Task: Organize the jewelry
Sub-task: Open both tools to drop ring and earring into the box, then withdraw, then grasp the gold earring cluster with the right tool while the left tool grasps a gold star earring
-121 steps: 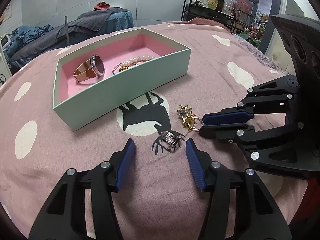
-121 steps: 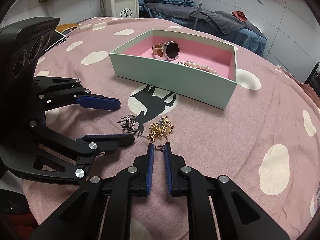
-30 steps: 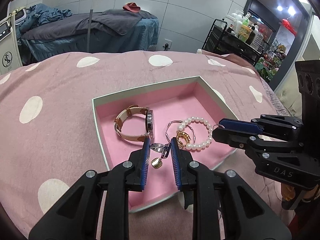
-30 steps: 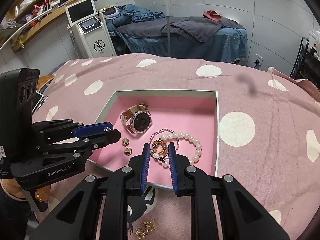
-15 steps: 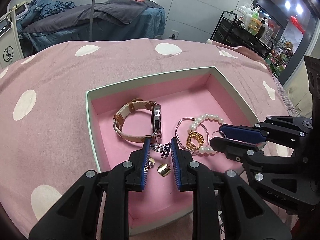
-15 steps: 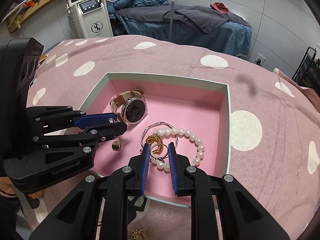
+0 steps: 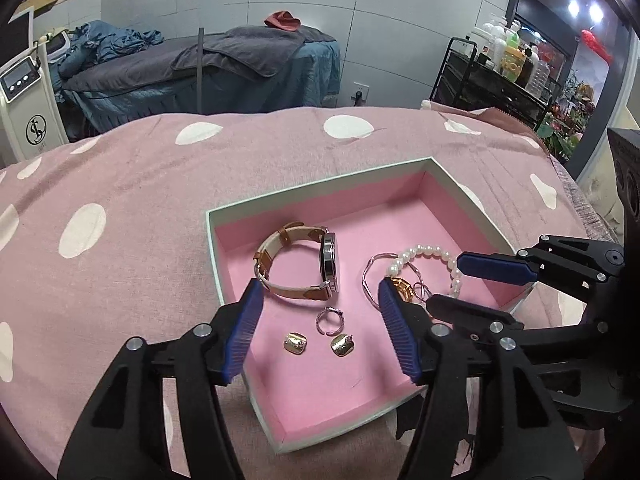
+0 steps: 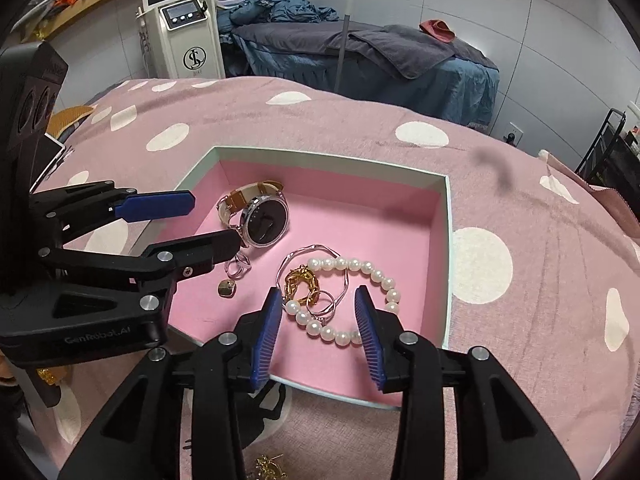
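A mint box with a pink lining [image 7: 216, 256] [image 8: 447, 240] holds a tan-strap watch [image 7: 304, 266] [image 8: 260, 216], a pearl bracelet [image 7: 428, 250] [image 8: 360, 268], a thin silver bangle [image 7: 370, 280], gold pieces [image 8: 302, 278], a silver ring [image 7: 331, 320] [image 8: 239, 267] and two gold earrings [image 7: 295, 342] [image 7: 341, 346]. My left gripper [image 7: 320, 328] is open and empty above the silver ring. My right gripper [image 8: 318, 330] is open and empty over a small ring [image 8: 324, 306] beside the pearls.
The box lies on a pink cloth with white spots [image 7: 120, 184]. A gold ornament [image 8: 270, 466] lies on the cloth by the box's near side. Behind are a massage bed [image 7: 224, 60], a white machine [image 8: 188, 36] and a shelf cart of bottles [image 7: 500, 76].
Both grippers have opened. The left one let go of the silver ring, which now lies in the box by the earrings. The right one let go of the small ring by the pearls.
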A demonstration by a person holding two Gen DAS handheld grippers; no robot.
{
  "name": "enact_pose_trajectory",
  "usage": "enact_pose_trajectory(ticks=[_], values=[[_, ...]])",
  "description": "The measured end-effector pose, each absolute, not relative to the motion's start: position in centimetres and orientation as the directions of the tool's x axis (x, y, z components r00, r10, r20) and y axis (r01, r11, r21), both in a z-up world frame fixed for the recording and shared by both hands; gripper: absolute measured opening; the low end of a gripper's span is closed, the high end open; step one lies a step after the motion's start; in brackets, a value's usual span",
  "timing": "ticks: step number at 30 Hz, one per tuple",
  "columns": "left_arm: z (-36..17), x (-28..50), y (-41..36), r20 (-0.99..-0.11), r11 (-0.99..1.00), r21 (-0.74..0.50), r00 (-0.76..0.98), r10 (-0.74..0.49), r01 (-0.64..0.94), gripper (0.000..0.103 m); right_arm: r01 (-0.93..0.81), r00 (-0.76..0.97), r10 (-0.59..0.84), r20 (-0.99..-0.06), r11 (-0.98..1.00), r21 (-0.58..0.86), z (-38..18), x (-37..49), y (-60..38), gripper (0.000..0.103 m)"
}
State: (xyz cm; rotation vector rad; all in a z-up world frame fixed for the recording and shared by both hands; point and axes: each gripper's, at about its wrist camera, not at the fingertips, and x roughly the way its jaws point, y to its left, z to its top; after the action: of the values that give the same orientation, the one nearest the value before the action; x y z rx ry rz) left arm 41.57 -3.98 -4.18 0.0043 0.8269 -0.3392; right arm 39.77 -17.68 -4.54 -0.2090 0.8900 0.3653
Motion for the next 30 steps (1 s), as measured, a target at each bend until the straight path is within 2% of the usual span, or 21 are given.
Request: enact_pose_trajectory(ticks=[2,5,9,12,20,30], values=[[-3.3,40.9,-3.4,-0.695,0.950,-0.125,0.658,-0.289,0.285,0.077,-0.401,0.602,0.233,-0.764,0.915,-0.037,-3.9,39.0,-17.9,0.048],[-2.2,39.3,-2.4,-0.658,0.958,-0.121,0.702,-0.273,0.259,0.086,-0.401,0.648,0.240,-0.723,0.914,-0.056,-3.0,37.5,-18.4,0.055],[-1.6,37.0,-1.5,-0.635,0.961,-0.121,0.724,-0.269,0.250,0.092,-0.392,0.680,0.250,-0.689,0.918,-0.053,-2.1,35.6,-19.8,0.070],[-1.7,35.3,-1.2,-0.629,0.956,-0.132,0.723,-0.286,0.263,0.093,-0.363,0.695,0.238,-0.678,0.931,-0.045,-1.8,34.6,-21.3,0.075],[-3.1,31.1,-2.5,-0.642,0.939,-0.134,0.694,-0.325,0.315,0.094,-0.294,0.679,0.232,-0.696,0.955,0.032,-2.6,32.6,-24.4,0.080],[-5.7,27.6,-3.6,-0.665,0.950,-0.043,0.701,-0.258,0.309,0.094,-0.292,0.621,0.269,-0.736,0.951,0.102,-4.7,29.2,-24.4,0.080]])
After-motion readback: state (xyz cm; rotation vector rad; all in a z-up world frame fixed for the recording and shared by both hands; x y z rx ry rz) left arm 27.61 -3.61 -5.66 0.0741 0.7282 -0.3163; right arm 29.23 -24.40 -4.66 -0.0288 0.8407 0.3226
